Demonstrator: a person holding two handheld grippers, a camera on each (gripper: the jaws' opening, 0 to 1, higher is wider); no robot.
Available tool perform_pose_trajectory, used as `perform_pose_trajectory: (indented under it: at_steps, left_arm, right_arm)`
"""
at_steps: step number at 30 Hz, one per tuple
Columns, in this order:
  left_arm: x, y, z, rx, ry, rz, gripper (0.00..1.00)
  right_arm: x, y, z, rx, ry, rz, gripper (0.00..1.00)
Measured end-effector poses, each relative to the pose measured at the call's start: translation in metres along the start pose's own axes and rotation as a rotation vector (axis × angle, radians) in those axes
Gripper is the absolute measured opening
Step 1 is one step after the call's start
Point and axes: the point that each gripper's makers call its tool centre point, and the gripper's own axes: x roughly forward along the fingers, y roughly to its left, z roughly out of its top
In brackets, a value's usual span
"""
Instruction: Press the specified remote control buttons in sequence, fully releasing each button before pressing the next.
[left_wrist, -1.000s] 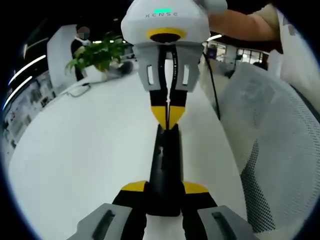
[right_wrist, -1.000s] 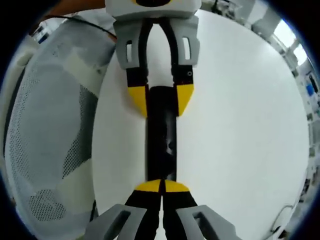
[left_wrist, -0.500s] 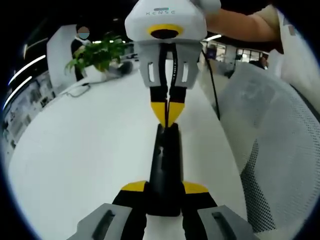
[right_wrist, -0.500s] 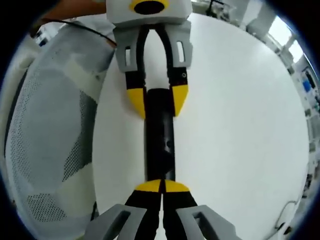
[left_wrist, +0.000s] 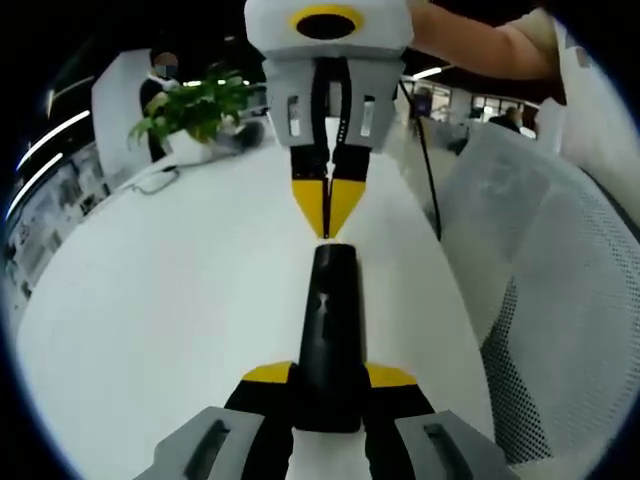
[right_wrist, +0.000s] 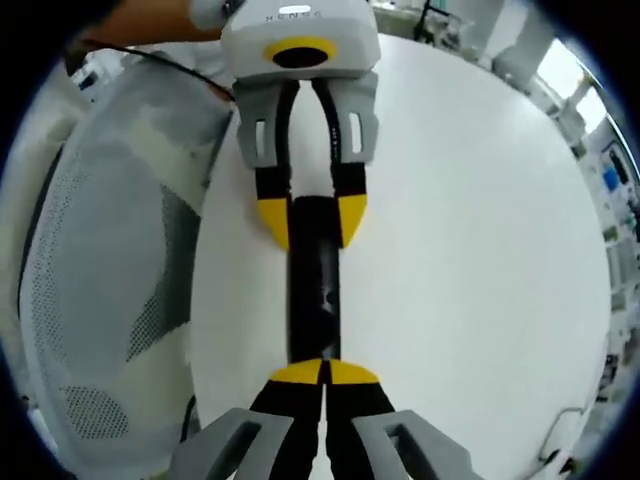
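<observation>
Here, left gripper view: left gripper (left_wrist: 328, 385) clamps the remote (left_wrist: 329, 325) at its near end, its long axis running straight toward the right gripper (left_wrist: 327, 208), jaws closed, empty, just off the far end.

Right gripper view: remote (right_wrist: 312, 290) on the white table (right_wrist: 480, 250), lying straight ahead of the closed tips; right gripper the nearer presser.

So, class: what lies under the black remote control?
The remote control lies on the white table, with bare tabletop showing along both sides. The left tongs grip its near end. The patch directly beneath is covered, and so is the remote's underside.

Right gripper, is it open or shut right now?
Shut: the right gripper has its yellow tips together, just off the remote's far end.
</observation>
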Motion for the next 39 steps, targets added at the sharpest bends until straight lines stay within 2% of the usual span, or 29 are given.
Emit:
perform_pose_trajectory:
  at_steps: [13,39]
  left_arm:
    - [0.0,0.0,0.0,0.0,0.0,0.0,0.24]
    - [0.001,0.002,-0.001,-0.002,-0.003,-0.001,0.24]
  right_arm:
    - [-0.002,0.002,0.01,-0.02,-0.006,0.004,0.0]
    - [0.027,0.007,0.012,-0.033,0.017,0.036,0.0]
